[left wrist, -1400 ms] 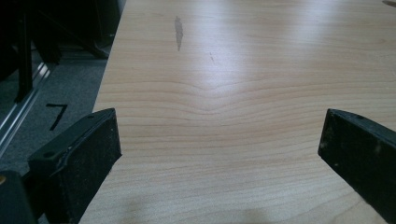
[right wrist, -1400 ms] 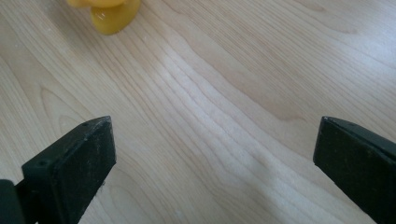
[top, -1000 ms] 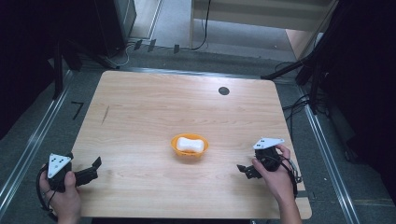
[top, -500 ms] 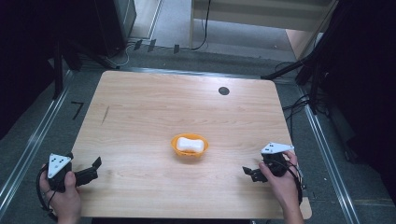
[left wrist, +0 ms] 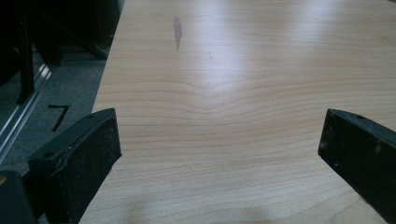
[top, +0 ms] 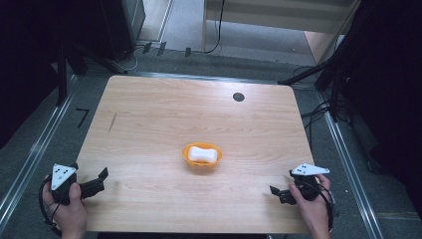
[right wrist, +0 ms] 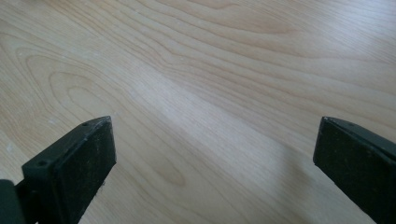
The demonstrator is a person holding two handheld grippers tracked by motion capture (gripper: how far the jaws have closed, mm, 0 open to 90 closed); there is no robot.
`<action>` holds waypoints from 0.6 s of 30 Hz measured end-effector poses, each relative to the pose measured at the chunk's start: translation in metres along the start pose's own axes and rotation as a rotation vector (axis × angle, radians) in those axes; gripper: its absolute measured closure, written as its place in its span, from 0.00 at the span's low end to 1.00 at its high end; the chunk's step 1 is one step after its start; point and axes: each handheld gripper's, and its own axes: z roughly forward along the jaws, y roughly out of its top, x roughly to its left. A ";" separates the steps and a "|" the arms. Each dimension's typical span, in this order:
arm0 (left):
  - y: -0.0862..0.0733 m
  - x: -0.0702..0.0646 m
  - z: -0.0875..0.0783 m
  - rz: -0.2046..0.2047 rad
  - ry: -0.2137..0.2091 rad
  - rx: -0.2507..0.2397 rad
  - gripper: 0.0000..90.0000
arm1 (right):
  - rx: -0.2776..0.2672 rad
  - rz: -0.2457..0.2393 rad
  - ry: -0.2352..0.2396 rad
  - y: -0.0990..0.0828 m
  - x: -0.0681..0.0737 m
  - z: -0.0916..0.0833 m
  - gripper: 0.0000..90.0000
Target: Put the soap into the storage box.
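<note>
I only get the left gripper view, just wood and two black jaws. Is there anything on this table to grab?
Observer: Yes. An orange bowl sits near the middle of the table, ahead of you and to your right.
Operator: Is something in it?
Observer: A white rounded block lies inside; what it is I cannot tell.
Operator: Where's my other gripper?
Observer: The right gripper is at the near right corner of the table, jaws wide open and holding nothing, pointing left across the wood.
Operator: Anything else on top?
Observer: A small dark round spot near the far edge, set flat in the wood.
</note>
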 end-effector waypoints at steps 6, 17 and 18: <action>0.000 -0.001 0.000 0.005 0.003 0.003 0.00 | -0.034 0.047 -0.034 -0.021 -0.007 -0.010 0.00; 0.000 -0.002 0.000 0.011 0.008 0.007 0.00 | -0.092 0.099 -0.079 -0.052 -0.018 -0.034 0.00; 0.000 -0.002 0.000 0.017 0.010 0.009 0.00 | -0.104 0.104 -0.081 -0.054 -0.019 -0.036 0.00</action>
